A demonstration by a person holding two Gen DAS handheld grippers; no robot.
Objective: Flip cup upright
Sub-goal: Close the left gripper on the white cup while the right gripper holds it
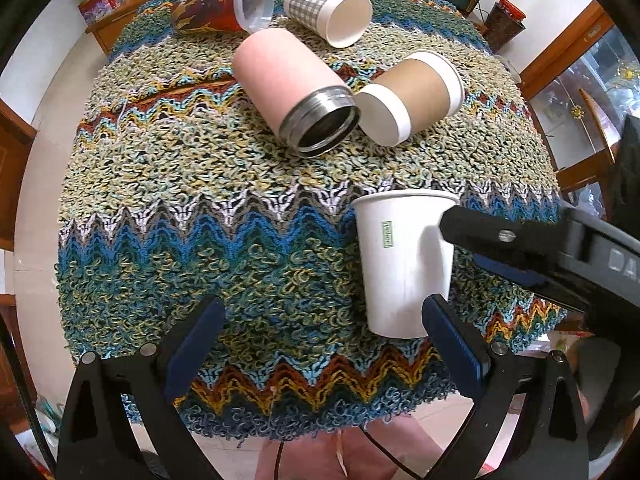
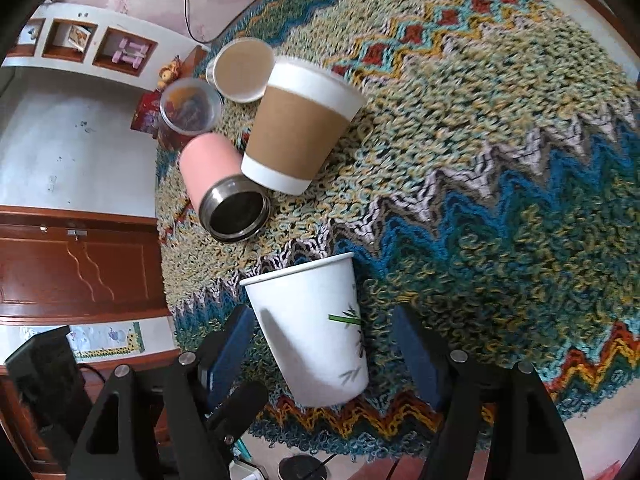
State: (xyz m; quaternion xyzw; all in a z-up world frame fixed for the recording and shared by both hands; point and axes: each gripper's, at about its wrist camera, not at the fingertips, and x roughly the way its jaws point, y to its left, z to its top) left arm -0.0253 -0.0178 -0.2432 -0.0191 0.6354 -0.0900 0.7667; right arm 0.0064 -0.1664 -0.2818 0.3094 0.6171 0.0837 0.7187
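Note:
A white paper cup [image 1: 404, 260] stands upright, rim up, on the knitted cloth [image 1: 200, 208] near the table's front edge. In the right wrist view the cup [image 2: 316, 332] sits between the open fingers of my right gripper [image 2: 324, 344], with gaps on both sides. The right gripper's finger [image 1: 500, 236] reaches to the cup from the right in the left wrist view. My left gripper [image 1: 324, 336] is open and empty, its right finger close to the cup's base.
Several cups lie on their sides further back: a pink steel tumbler [image 1: 292, 92], a brown-sleeved paper cup [image 1: 416, 96], a grey checked paper cup [image 1: 328, 12] and a clear plastic cup with a red print [image 1: 224, 4]. The table edge is close in front.

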